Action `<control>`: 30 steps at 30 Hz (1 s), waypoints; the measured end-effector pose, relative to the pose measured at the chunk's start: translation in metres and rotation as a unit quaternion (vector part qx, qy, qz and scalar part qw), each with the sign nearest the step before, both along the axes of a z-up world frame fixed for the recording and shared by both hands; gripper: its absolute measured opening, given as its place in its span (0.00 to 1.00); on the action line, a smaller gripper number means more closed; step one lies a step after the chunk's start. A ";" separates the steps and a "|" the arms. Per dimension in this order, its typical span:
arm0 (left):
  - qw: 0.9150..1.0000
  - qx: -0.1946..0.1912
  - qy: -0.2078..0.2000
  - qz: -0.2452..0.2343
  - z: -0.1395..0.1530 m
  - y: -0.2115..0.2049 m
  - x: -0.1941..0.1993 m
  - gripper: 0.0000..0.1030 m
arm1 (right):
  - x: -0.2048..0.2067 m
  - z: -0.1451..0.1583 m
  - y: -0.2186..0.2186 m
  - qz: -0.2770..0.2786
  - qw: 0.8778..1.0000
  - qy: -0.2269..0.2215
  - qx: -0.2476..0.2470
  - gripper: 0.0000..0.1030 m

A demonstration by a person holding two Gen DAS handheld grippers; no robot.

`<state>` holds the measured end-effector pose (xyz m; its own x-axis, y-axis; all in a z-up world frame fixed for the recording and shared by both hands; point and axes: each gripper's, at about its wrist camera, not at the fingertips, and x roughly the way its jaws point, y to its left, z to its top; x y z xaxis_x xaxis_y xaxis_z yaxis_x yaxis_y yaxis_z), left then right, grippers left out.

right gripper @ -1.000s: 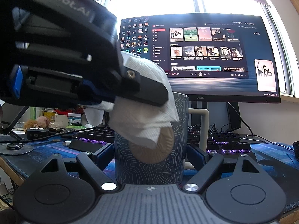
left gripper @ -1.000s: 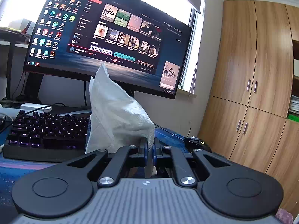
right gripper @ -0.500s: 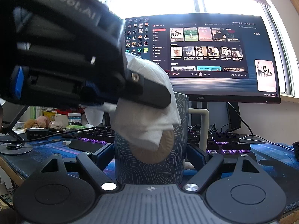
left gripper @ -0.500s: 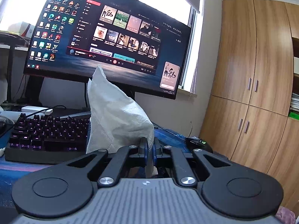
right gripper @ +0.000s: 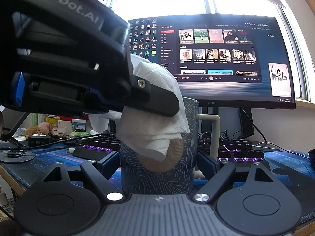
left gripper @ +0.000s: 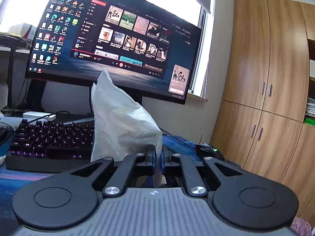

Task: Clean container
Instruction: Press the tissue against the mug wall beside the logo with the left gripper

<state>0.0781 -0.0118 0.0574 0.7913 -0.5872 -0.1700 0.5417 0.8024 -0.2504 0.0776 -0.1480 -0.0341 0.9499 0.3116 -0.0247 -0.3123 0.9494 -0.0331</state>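
sitting between right gripper (right gripper: 157,163) fingers: mug (right gripper: 157,177)

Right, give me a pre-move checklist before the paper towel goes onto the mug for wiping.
1. Left gripper shut on the paper towel: ok.
2. Right gripper holding the mug from both sides: ok.
3. Mug upright, handle on the side away from the towel: ok.
4. Towel reaches the mug: ok, in the right wrist view it drapes in front of the mug wall; actual contact cannot tell.
5. Mug interior visible for dirt check: cannot tell, the opening is hidden.
6. Keyboard behind the mug out of the wiping path: cannot tell.
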 end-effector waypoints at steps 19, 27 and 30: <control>1.000 0.002 0.005 -0.002 -0.002 0.001 0.001 0.08 | 0.001 0.000 -0.002 0.000 1.000 0.000 -0.001 0.85; 1.000 0.003 0.005 -0.002 -0.002 0.002 0.001 0.08 | 0.002 0.000 -0.004 0.000 1.000 0.000 -0.001 0.85; 1.000 0.004 0.007 -0.001 -0.002 0.002 0.001 0.08 | 0.002 0.000 -0.004 -0.001 1.000 0.000 -0.001 0.85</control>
